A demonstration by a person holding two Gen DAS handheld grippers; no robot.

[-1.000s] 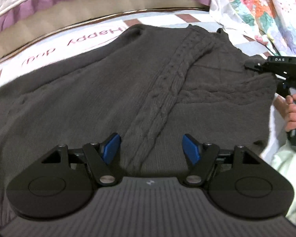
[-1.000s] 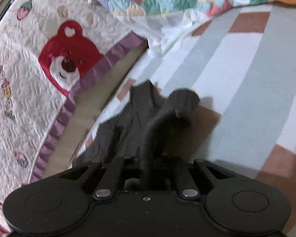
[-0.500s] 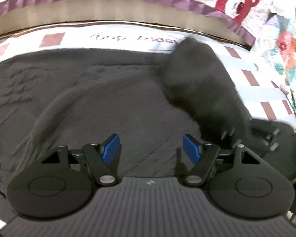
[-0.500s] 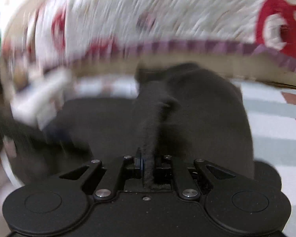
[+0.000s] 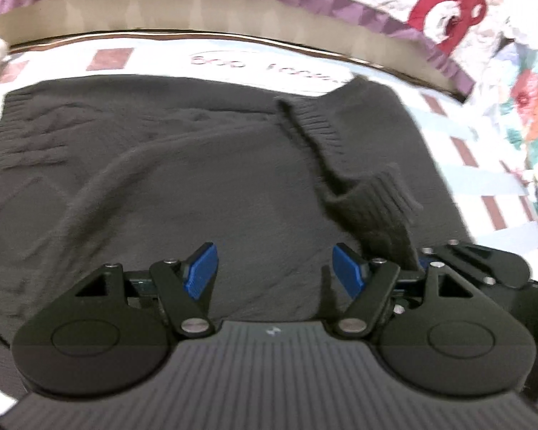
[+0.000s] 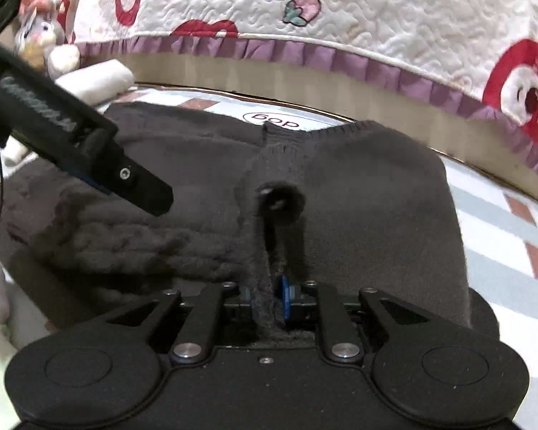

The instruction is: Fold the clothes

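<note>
While lying spread across the frame centre on the striped bedsheet [image 5: 491,193], dark cable-knit sweater [image 5: 204,186] is draping soft, limp | right gripper [image 6: 273,297] is clenching its ribbed cuff [image 5: 380,211] | left gripper [image 5: 274,268] is gaping, empty | ribbed edges likely gripping best.

Sweater [image 5: 204,193] lies spread flat on the mat [image 5: 491,193], its sleeve [image 5: 373,208] drawn over the body from the right side and pinched in the right gripper [image 6: 274,301]. Left gripper [image 5: 274,268] hangs over the sweater's near part, jaws apart, just left of the right one. Quilt [image 6: 340,7] runs behind the mat's far edge; a plush toy [image 6: 43,39] sits far left beside it.
</note>
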